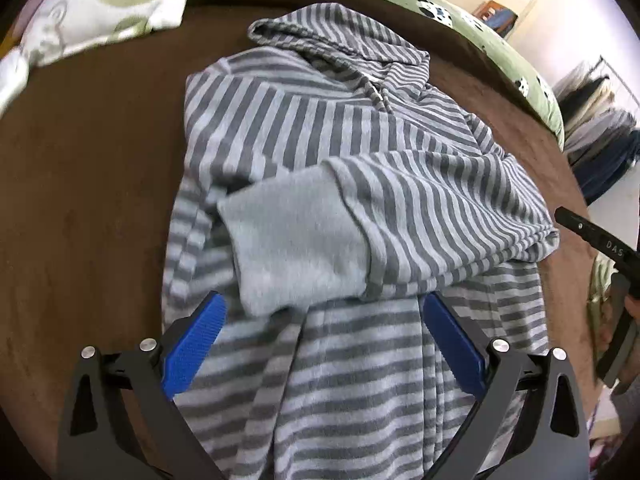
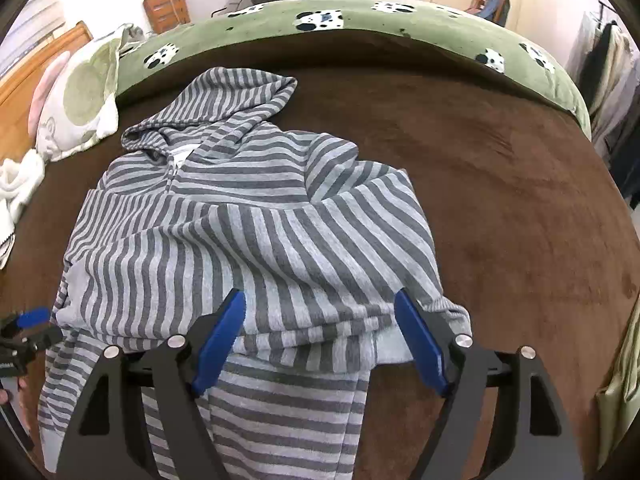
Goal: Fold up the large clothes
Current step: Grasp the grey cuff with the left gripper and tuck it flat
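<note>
The striped hoodie (image 2: 248, 216) is lying on the brown bed cover (image 2: 500, 184), hood pointing away from both claws and hem (image 1: 340, 392) running toward them, so its long axis is running from near to far. Both sleeves are lying folded across the chest; the plain grey cuff (image 1: 292, 244) is resting on top, near the garment's left edge.

The left claw (image 1: 324, 344) is hovering with its jaws spread wide and nothing between its pads; the lower body of the hoodie is lying directly beneath it. The right claw (image 2: 320, 340) is also standing apart, gripping nothing, above the folded sleeve edge on the garment's right side.

The next fold is judged to be hem toward hood, along the long axis. Both claws are positioned near the hem end, one per side, neither clearly nearer. The hood end is lying well beyond both.
</note>
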`<state>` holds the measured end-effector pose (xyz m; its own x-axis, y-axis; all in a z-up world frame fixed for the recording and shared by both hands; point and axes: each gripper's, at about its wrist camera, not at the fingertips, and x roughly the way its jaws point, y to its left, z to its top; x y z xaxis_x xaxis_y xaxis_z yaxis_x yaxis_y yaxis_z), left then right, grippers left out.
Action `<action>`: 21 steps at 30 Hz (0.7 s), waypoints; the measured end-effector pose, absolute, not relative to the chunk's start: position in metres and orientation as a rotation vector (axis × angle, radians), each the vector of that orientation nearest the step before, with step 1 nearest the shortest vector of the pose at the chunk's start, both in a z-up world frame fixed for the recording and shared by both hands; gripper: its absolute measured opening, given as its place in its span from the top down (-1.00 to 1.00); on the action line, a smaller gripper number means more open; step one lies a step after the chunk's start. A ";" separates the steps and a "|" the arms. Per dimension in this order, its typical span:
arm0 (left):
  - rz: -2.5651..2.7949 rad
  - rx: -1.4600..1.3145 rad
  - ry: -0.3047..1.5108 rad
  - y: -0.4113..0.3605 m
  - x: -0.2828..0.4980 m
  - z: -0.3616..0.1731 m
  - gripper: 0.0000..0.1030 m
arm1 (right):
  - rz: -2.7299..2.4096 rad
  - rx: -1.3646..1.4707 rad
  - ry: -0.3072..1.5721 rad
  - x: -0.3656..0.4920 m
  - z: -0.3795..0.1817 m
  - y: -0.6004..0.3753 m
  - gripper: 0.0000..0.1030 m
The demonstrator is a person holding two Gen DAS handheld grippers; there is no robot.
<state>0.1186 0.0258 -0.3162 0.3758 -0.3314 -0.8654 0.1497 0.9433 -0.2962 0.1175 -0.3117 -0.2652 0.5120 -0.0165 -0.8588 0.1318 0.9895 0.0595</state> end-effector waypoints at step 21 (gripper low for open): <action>-0.204 -0.272 1.047 0.029 0.120 -0.317 0.44 | -0.094 0.118 1.066 0.114 -0.276 -0.312 -0.52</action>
<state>0.1200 0.0289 -0.3173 0.4863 -0.2934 -0.8231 0.0364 0.9479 -0.3164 0.1135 -0.3122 -0.2760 0.4804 -0.0201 -0.8768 0.1338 0.9897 0.0507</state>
